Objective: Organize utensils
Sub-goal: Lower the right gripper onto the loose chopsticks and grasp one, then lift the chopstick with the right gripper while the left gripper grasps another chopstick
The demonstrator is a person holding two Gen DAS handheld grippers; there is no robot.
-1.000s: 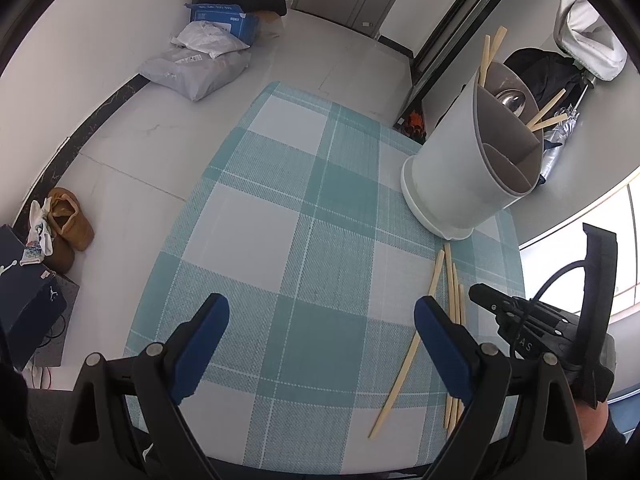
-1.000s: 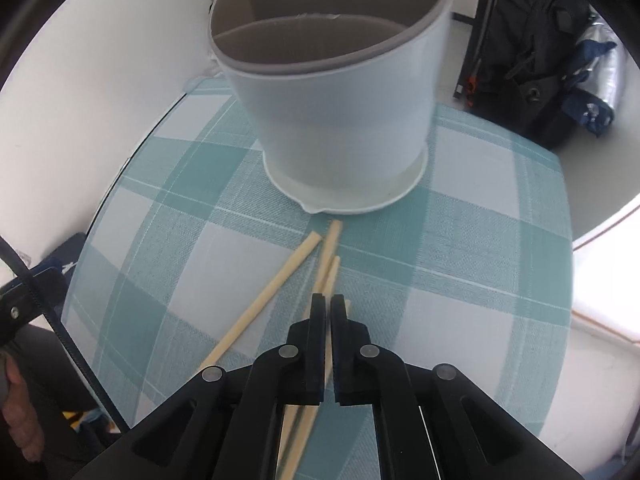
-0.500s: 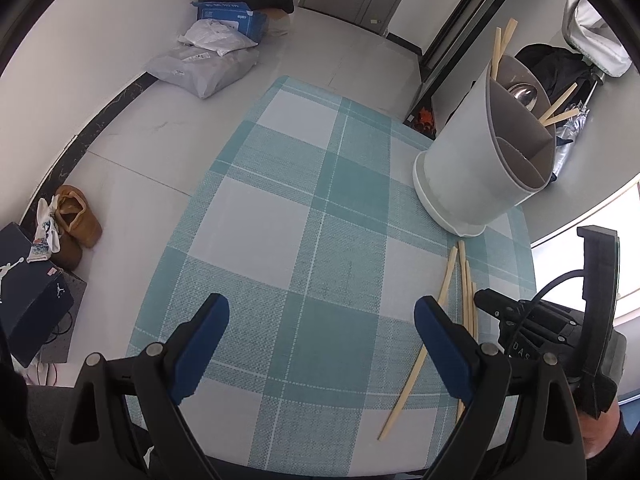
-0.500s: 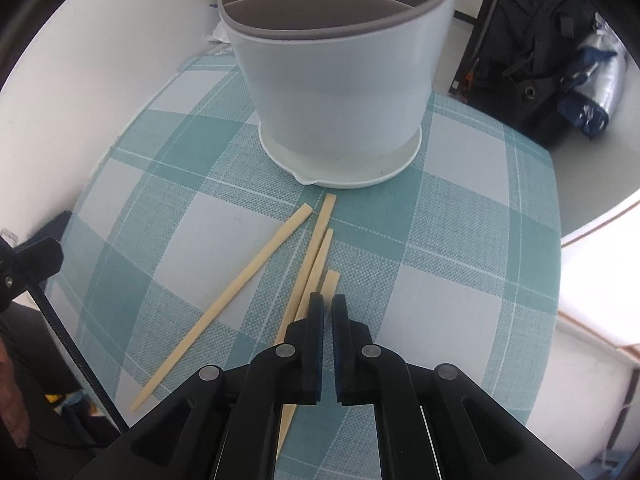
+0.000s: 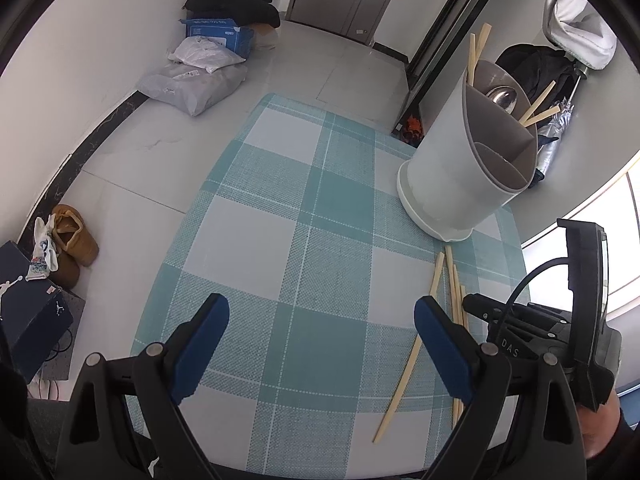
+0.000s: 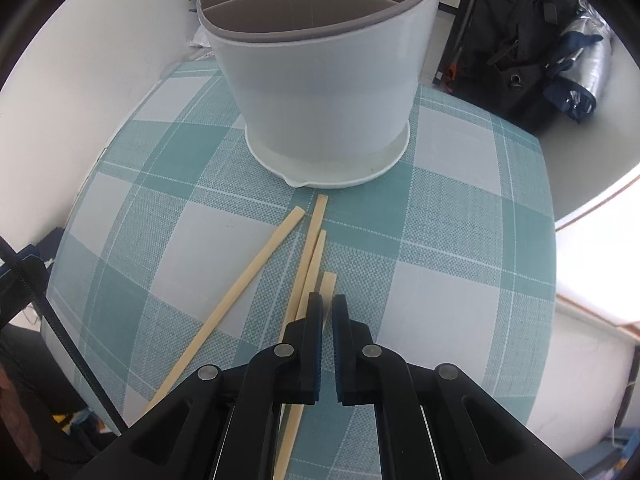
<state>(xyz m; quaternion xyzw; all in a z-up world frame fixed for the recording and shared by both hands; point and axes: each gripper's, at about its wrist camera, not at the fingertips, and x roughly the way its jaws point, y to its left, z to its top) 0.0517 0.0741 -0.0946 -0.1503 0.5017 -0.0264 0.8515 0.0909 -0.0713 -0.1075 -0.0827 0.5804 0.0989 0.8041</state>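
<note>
A white utensil holder with a grey divided rim stands at the far right of the checked mat; it holds chopsticks and a metal spoon. It fills the top of the right wrist view. Several loose wooden chopsticks lie on the mat in front of it, also in the left wrist view. My right gripper hovers just above the near chopsticks, jaws almost closed with a narrow gap and nothing between them. My left gripper is wide open and empty over the mat's near middle.
The teal and white checked mat covers the table. On the floor to the left lie bags and a blue box, brown shoes and a dark box. A black bag sits beyond the table's right edge.
The right gripper has drawn back from the holder along the chopsticks and its jaws have parted slightly. The left gripper has shifted a little; its jaws stay open.
</note>
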